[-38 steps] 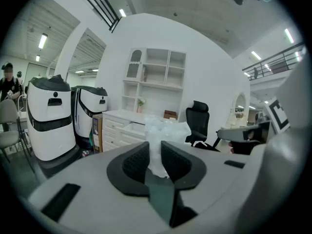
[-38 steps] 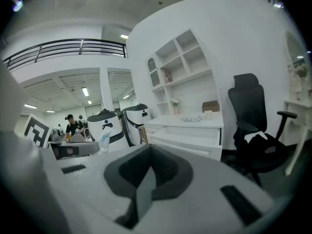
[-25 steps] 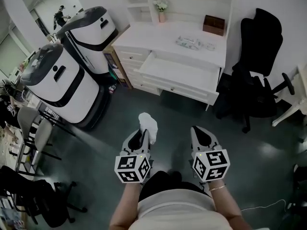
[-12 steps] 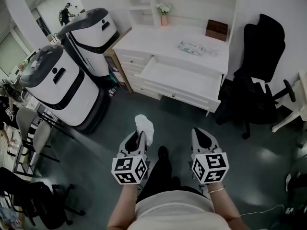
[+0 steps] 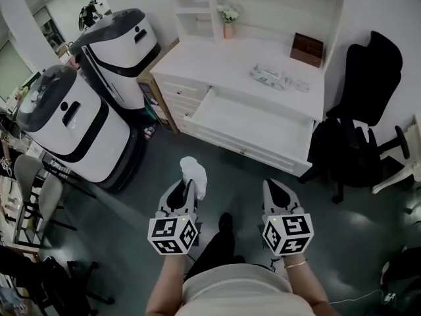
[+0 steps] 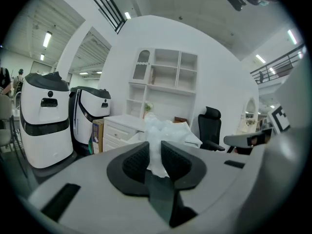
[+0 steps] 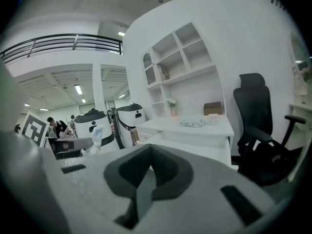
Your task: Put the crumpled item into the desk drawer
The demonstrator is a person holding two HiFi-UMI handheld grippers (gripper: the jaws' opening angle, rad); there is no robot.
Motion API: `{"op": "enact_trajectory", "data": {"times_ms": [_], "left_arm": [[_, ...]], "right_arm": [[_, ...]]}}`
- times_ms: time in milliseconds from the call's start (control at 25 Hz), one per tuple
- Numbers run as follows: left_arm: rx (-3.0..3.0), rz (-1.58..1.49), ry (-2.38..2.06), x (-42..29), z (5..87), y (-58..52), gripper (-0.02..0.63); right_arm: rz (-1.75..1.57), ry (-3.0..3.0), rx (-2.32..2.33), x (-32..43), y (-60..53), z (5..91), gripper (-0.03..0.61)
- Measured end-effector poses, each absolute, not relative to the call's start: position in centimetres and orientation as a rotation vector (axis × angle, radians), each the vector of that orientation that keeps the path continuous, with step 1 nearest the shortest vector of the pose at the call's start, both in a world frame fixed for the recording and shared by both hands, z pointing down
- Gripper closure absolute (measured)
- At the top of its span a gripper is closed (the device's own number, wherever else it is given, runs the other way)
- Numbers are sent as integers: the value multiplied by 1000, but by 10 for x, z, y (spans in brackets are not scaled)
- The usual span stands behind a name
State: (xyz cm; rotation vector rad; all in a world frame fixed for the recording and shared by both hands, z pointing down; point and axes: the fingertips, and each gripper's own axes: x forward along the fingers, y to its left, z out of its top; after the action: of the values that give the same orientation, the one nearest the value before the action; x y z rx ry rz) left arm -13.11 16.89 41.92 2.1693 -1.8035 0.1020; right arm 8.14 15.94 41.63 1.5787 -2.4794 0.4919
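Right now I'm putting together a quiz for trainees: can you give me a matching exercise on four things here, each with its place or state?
Things:
1. crumpled item
2. desk drawer
3. brown box
4. office chair

Places or states:
A. pulled open
B. right of the desk
C. clamped between the jaws of the left gripper
D. on the desk, at the back

Pairs: 1-C, 2-A, 3-D, 4-B

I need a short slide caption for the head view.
Left gripper holds a crumpled wad, facing the open drawer; right gripper empty.
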Motion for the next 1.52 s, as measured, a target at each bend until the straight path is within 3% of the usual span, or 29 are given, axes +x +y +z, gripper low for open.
{"op": "enact_trajectory", "data": {"times_ms": [600, 1520], "left_arm": [[2218, 111, -1759, -175, 409, 19, 549], [2281, 88, -1759, -187, 391, -79, 548]], "right_arm": [[509, -2437, 1600, 29, 19, 410, 577], [504, -2384, 1695, 27, -55, 404, 577]]}}
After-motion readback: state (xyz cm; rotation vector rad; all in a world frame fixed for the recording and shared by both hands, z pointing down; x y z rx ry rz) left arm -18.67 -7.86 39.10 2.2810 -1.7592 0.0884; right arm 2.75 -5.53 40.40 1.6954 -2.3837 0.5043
